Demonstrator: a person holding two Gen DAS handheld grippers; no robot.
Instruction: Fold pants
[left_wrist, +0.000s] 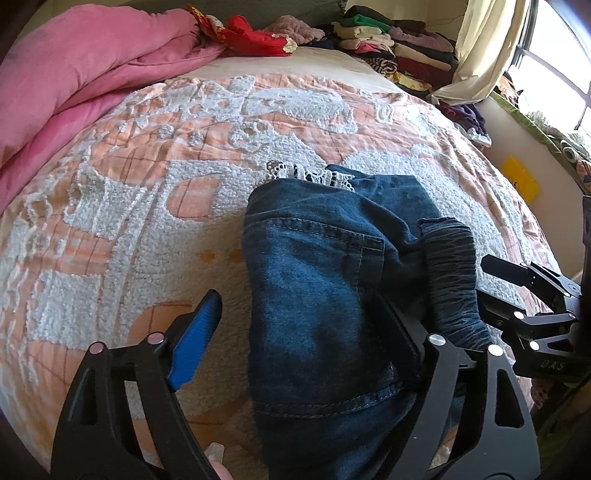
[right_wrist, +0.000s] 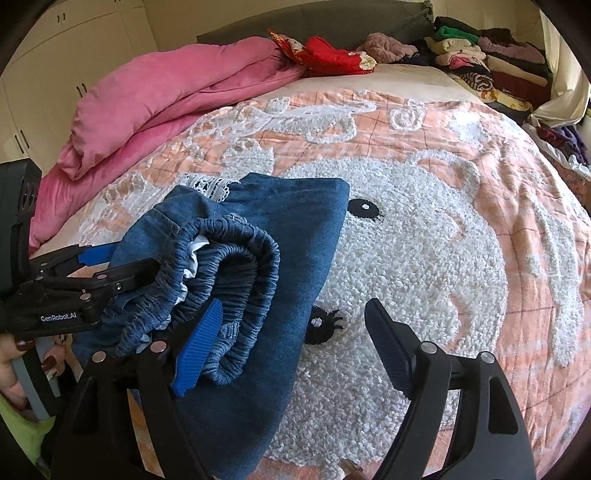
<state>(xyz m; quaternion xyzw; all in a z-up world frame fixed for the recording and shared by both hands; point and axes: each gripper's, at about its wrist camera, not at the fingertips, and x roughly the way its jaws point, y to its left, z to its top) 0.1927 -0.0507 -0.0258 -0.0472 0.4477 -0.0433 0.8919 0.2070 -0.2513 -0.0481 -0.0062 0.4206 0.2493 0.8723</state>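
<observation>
Left wrist view shows the pants (left_wrist: 314, 295), dark blue denim with an elastic waistband (left_wrist: 454, 280) and a white lace trim (left_wrist: 310, 175) peeping out at the far end, lying in a compact folded bundle on the bed (left_wrist: 147, 206), on its peach-and-white fleecy bedspread. The left hand-held gripper (left_wrist: 310, 328) has its jaws wide apart with the bundle lying between them; the blue pad (left_wrist: 195, 343) stands clear of the denim, while the other finger is half hidden by cloth, so no squeeze is apparent. From the right wrist view, the right hand-held gripper (right_wrist: 295, 343) is likewise spread, its blue pad (right_wrist: 199, 347) just beside the gathered waistband (right_wrist: 229, 277) and its black finger over bare bedspread, holding nothing. The fold looks nearly complete, and the step in hand seems to be letting go. To do it well, both tools should lift straight away from the cloth without dragging a finger through the elastic loops, because the waistband roll sits loosely on top and could spring open or slide off. A light press on the top layer to flatten it before withdrawing would probably help the bundle keep its shape. As for containers, none is visible: no basket, box or drawer stands open. Other clothes lie stacked in open piles (right_wrist: 491, 62) at the far corner of the bed, beside a rolled pink duvet (right_wrist: 166, 103) and a red garment (right_wrist: 332, 55).
</observation>
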